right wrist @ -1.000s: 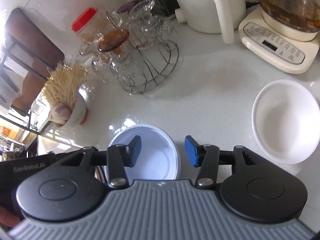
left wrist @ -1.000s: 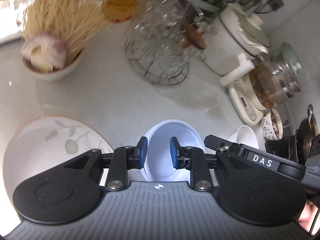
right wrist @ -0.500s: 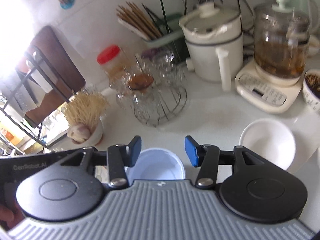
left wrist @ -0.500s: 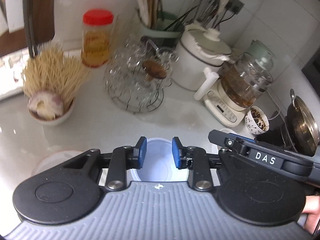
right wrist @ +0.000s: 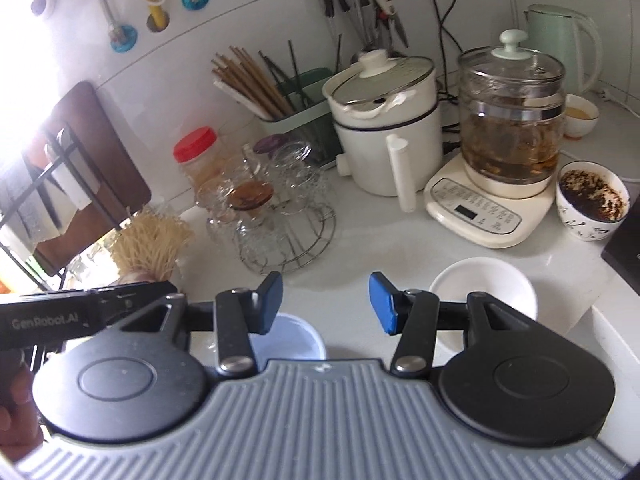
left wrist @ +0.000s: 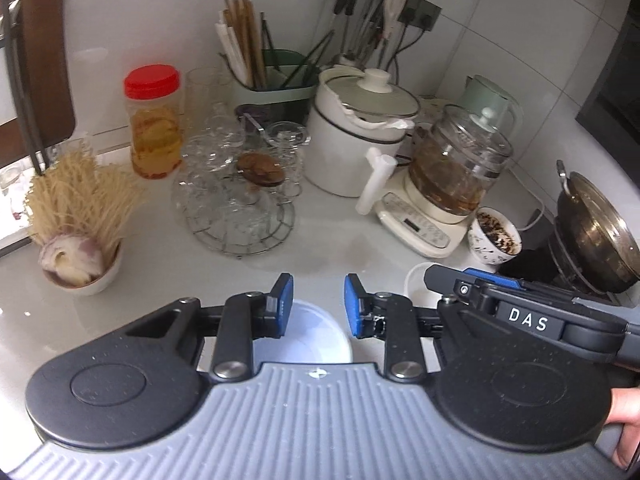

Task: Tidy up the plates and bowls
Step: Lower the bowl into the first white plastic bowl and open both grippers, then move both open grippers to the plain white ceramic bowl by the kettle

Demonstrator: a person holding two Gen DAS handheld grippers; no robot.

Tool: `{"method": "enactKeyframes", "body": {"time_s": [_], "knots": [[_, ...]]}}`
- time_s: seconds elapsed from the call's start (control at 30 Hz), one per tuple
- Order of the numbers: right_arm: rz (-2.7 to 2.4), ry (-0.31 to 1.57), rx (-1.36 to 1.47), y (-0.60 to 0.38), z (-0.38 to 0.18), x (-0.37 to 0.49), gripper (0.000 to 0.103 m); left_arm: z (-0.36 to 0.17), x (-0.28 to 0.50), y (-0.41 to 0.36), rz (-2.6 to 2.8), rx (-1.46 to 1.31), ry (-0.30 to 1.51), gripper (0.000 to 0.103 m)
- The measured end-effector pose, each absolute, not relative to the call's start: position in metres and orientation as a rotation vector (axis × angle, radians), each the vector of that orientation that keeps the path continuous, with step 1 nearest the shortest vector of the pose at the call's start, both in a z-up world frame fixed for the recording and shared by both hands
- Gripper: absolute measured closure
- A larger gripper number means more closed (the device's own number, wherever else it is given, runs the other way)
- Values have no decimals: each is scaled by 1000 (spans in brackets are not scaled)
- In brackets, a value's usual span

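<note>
Both tongs hang above a pale, glossy kitchen counter (right wrist: pixel 360 248) backed by white wall tiles. Left gripper (left wrist: pixel 316 304) has its blue pads narrowly apart with nothing between them; right gripper (right wrist: pixel 326 302) stands wider, also empty. Below both sits a pale blue bowl (left wrist: pixel 308 340), partly hidden by the gripper bodies, so its contents are hard to judge, though it looks empty.

At far left, a small bowl (left wrist: pixel 86 276) holds dry noodles and what seems to be garlic. Next comes a red-lidded jar (left wrist: pixel 154 124) of yellowish pieces, then a wire rack (left wrist: pixel 240 200) of upturned glasses. Behind it, a green caddy (right wrist: pixel 300 108) holds chopsticks. Further right stand a white lidded pot (right wrist: pixel 384 124) and a glass kettle (right wrist: pixel 510 120) of brown liquid. An empty white bowl (right wrist: pixel 484 292) rests near the right gripper, beside a patterned cup (right wrist: pixel 592 204) of dark dregs.
</note>
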State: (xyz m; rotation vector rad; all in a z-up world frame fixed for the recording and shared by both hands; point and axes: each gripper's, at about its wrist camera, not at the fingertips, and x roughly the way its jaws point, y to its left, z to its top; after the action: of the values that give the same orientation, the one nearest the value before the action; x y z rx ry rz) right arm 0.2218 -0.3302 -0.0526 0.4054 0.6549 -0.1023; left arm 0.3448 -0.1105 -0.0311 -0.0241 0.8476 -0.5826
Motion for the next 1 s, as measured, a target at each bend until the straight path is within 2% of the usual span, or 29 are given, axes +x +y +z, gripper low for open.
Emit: {"method": "enactKeyframes", "body": {"time_s": [1.0], "knots": [[-313,686,496,-416,-76,179,51,-60,355,-242,-798,81,937,71]]}}
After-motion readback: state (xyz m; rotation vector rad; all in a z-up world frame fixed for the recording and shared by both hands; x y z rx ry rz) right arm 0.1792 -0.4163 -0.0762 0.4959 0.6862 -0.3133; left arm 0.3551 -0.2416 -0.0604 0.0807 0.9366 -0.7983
